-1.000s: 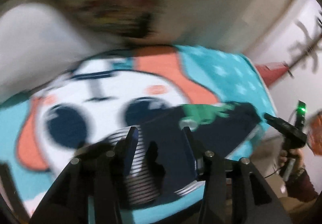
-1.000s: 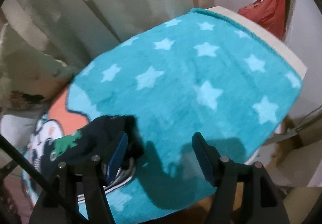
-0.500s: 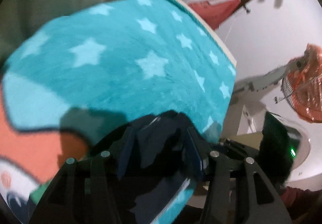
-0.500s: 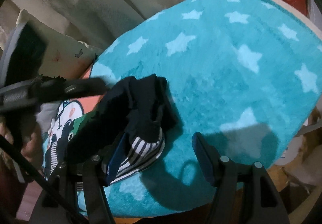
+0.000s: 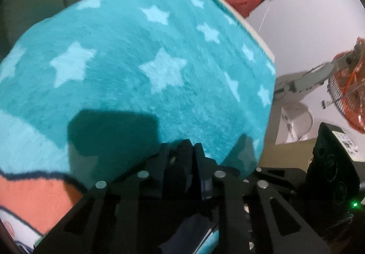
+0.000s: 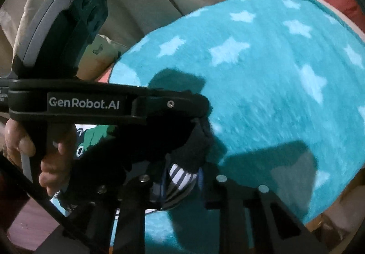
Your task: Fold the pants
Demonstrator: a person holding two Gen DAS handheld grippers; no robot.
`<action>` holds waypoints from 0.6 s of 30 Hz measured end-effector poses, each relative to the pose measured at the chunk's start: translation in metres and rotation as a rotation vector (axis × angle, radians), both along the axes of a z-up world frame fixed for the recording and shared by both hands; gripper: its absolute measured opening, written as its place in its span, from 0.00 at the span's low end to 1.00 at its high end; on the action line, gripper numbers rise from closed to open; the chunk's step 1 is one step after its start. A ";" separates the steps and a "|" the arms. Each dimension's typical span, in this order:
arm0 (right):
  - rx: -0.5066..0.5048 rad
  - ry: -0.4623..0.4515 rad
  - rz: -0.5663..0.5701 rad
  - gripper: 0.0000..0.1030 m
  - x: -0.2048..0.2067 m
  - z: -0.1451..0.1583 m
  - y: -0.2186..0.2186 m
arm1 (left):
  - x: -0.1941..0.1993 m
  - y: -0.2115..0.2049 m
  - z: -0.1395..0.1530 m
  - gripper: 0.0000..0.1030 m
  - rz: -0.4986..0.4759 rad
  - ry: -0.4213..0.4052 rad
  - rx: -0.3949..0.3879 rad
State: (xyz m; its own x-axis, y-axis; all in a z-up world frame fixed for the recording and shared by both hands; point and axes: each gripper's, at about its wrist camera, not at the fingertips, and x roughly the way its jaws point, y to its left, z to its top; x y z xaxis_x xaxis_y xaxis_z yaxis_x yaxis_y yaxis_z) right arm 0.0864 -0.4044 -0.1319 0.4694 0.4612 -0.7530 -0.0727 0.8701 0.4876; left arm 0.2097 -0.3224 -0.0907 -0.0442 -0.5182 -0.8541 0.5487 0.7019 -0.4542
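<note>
You had the left hand-held gripper [image 5: 180, 155] closed tight on a bunch of dark cloth, its two fingers pressed together with only a thin fold of the pants [image 6: 194, 151] between them. In the right wrist view that same left hand-held gripper crossed the picture from the side, gripped by your left hand [image 6: 48, 153], and it pinched the navy cloth just above the striped cuff [image 6: 180, 174]. The right hand-held gripper [image 6: 182, 187] sat directly below, its fingers drawn in close around that striped edge; they looked clamped on it, though the left tool hid part of the contact.

The pants hung bunched between the two tools, lifted off the teal star blanket [image 5: 159, 71], with a green printed patch [image 6: 100, 137] showing farther back near your hand. They were small, light and completely limp, so they would sag and twist wherever you left them unsupported, and the soft knit could slide out of a shallow pinch. My judgement was that both holds sat too close together on one end: to fold cleanly you would want one tool on the cuff and the other well along at the waistband, taking the full thickness of a hemmed edge, then lay the cloth flat on the blanket before doubling it.
</note>
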 end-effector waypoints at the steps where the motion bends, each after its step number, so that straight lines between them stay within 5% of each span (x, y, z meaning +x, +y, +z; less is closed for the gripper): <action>1: -0.026 -0.021 0.009 0.21 -0.002 0.008 0.006 | -0.003 0.007 0.007 0.19 0.016 -0.013 -0.017; 8: -0.162 -0.136 0.115 0.21 -0.018 0.046 0.060 | -0.027 0.077 0.040 0.18 0.151 -0.069 -0.139; 13: -0.225 -0.168 0.270 0.24 -0.037 0.048 0.126 | -0.051 0.152 0.030 0.22 0.282 -0.021 -0.197; 18: -0.304 -0.164 0.384 0.45 -0.053 0.023 0.187 | -0.082 0.226 0.025 0.31 0.423 0.022 -0.230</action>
